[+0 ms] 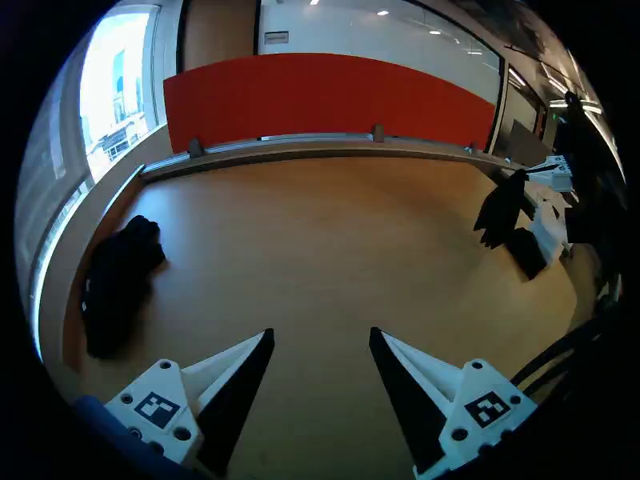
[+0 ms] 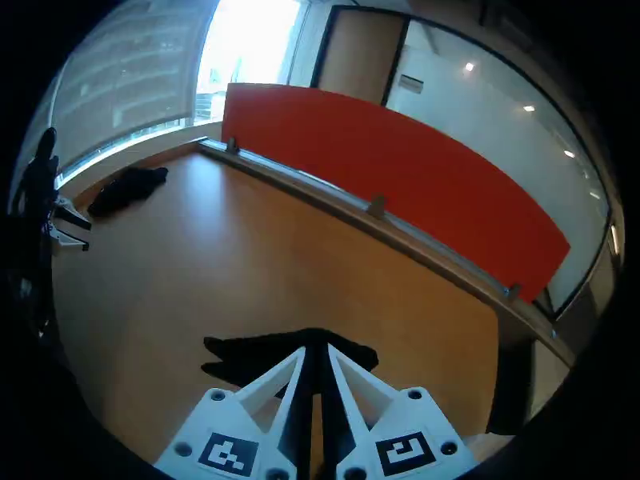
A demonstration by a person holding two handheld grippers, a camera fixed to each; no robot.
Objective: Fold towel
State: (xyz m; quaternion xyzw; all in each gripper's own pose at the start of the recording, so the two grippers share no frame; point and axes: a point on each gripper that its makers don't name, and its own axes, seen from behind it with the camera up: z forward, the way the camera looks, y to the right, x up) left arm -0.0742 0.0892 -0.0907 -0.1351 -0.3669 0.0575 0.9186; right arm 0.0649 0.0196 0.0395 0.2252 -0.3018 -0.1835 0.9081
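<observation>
Over the open table, left gripper jaws spread wide while right gripper jaws pinch the towel.

Looks like an office. Shows in the long wood-laminate table, closed off along its far edge by a red desk divider clamped in small metal brackets. Behind the divider, a frosted glass partition wall with recessed ceiling lights shining beyond it, plus a plain wooden door beside it. To one side, a tall window reaching down almost to table level, bright with daylight and looking out on the facades of other buildings.
</observation>
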